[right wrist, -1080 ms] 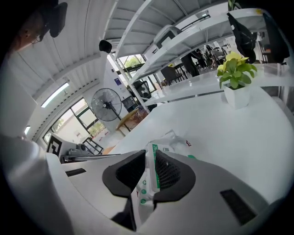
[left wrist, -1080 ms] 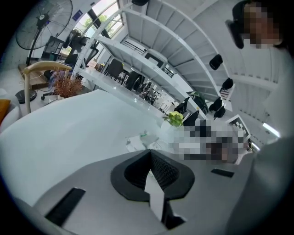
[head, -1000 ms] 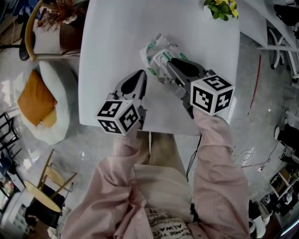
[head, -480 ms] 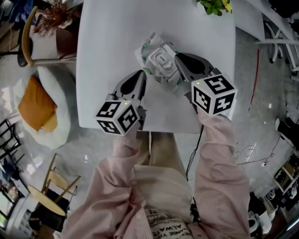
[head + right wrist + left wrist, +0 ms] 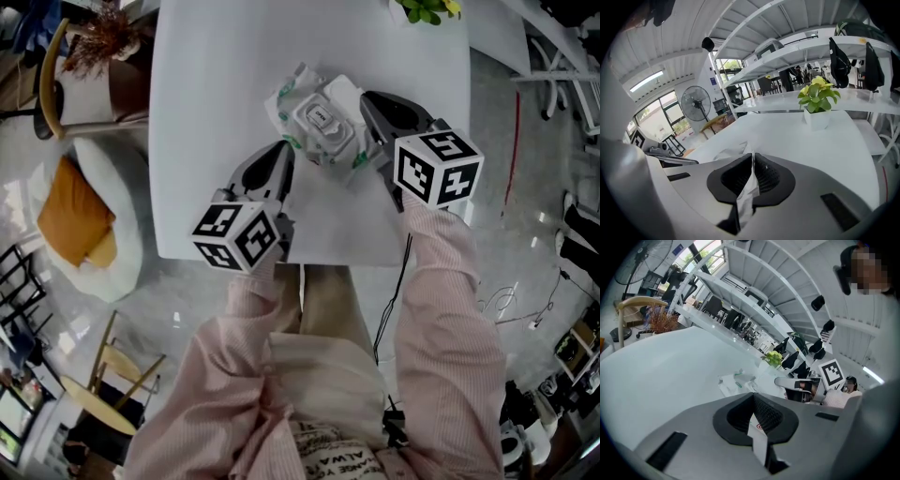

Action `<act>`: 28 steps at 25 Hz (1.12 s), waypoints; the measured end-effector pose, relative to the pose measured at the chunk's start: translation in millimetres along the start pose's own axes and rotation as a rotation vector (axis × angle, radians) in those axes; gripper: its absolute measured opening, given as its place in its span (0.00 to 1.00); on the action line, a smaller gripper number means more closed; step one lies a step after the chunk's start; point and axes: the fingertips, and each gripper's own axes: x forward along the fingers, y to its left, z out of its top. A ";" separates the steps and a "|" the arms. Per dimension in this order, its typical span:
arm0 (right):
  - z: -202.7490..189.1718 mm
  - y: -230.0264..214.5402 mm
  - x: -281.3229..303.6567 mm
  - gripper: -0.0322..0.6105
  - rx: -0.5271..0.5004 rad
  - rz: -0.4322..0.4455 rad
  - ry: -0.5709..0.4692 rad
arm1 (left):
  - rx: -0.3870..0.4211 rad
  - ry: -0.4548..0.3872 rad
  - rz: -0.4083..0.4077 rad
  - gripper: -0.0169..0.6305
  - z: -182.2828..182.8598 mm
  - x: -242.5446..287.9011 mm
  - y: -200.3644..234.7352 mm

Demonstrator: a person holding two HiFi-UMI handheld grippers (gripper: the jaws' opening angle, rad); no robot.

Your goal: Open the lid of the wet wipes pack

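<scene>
The wet wipes pack lies on the white table, its rigid lid facing up and down flat. My right gripper is at the pack's right edge. Its jaws are closing, with a crinkled white strip of the wrapper between them in the right gripper view. My left gripper rests just below the pack's near left corner. Its jaws stand together on a small white slip with a red mark. From the left gripper view the pack lies a little beyond the jaws.
A potted green plant stands at the table's far right edge and shows straight ahead as the plant in the right gripper view. The table's near edge is close behind both grippers. A cushioned chair sits on the floor at the left.
My right gripper has slid right, off the top of the pack to its right edge, uncovering the lid. The left gripper has stayed put.
</scene>
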 end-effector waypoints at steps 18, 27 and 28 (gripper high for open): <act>-2.0 -13.8 8.4 0.08 0.065 -0.008 -0.066 | 0.014 0.008 -0.003 0.03 -2.3 3.4 -2.7; 31.7 20.5 -41.1 0.09 -0.057 0.000 -0.231 | 0.134 -0.040 -0.061 0.03 33.7 -28.9 -30.0; 35.2 24.8 -46.0 0.07 -0.070 -0.001 -0.237 | 0.154 -0.048 -0.068 0.03 39.4 -32.4 -34.1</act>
